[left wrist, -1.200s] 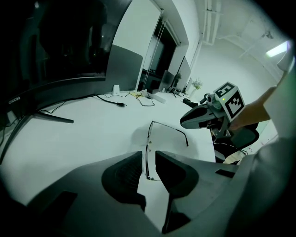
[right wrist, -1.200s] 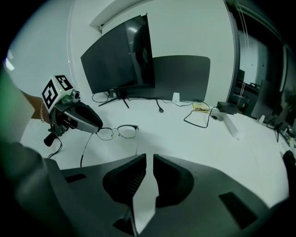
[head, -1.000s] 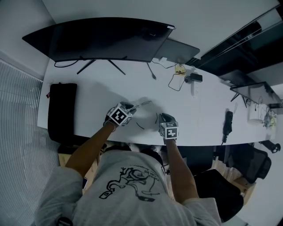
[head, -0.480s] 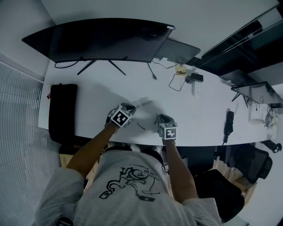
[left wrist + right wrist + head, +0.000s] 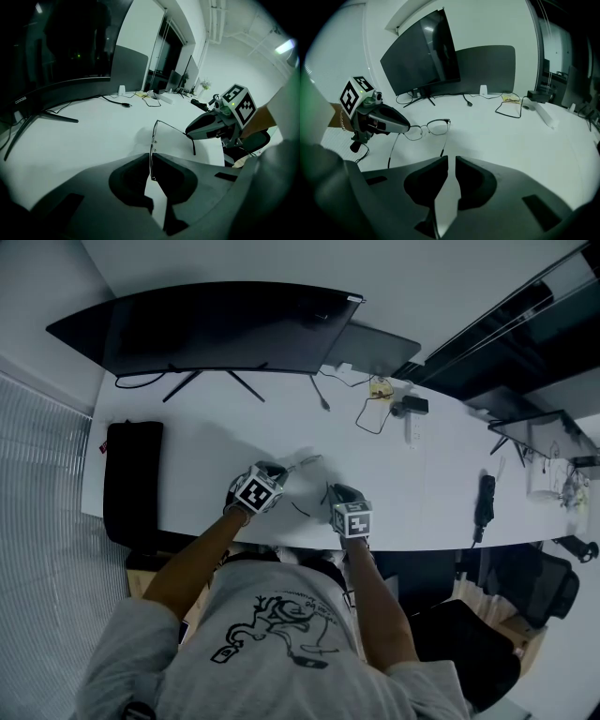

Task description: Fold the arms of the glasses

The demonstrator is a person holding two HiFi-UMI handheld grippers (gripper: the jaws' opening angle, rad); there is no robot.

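Observation:
Thin wire-framed glasses (image 5: 302,463) stand with both arms unfolded on the white table (image 5: 187,442). My left gripper (image 5: 278,471) is shut on the frame: in the left gripper view the wire rim (image 5: 151,150) runs straight between its closed jaws (image 5: 151,158). In the right gripper view the left gripper (image 5: 408,126) grips the glasses (image 5: 433,125) at one lens. My right gripper (image 5: 334,491) has a narrow gap between its jaws (image 5: 451,159) and nothing in it. The near arm's tip (image 5: 442,153) lies just ahead of its left finger. The right gripper's nose (image 5: 189,132) is at that arm's bend.
A wide curved monitor (image 5: 216,324) and a grey laptop (image 5: 375,348) stand at the back. A black bag (image 5: 131,474) lies at the left end. Cables and a power strip (image 5: 413,430) lie to the right, with a black device (image 5: 485,498) further right. The table's near edge runs just under both grippers.
The right gripper has edged a little left toward the glasses' near arm. The left gripper and the glasses frame have stayed put.

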